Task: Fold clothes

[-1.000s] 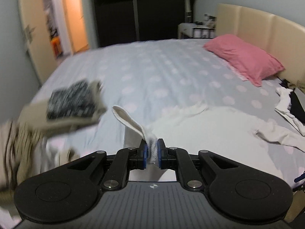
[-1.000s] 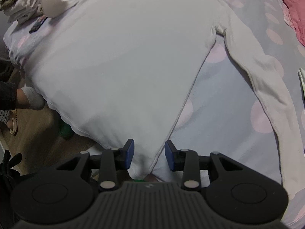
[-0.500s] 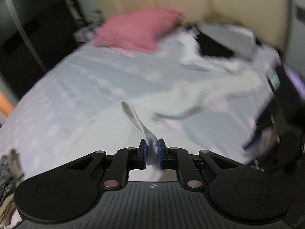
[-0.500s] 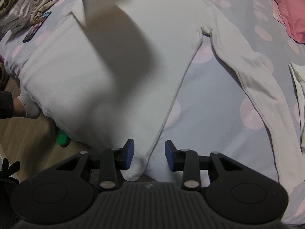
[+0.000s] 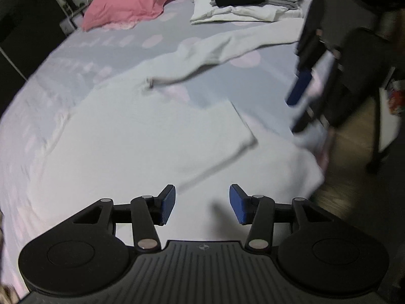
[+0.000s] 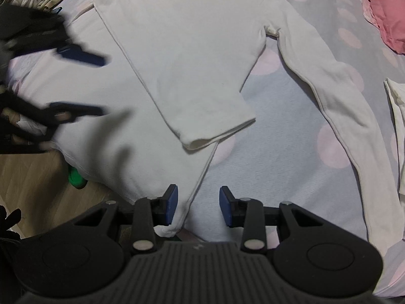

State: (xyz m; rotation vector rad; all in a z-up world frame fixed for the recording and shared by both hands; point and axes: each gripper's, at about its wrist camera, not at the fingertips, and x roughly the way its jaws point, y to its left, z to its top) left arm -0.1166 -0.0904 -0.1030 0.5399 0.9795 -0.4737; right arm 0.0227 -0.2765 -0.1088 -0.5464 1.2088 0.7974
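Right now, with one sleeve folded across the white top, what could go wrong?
1. The top's hem hangs over the bed edge, so it may slide off.
2. The right gripper's open jaws straddle the hem corner without pinching; it may shift.
3. The other sleeve is still unfolded.

My left gripper and right gripper look the same: black linkage arms, silver pivot screws, blue ribbed pads, round black discs, and a grey ridged housing with a small centre logo.
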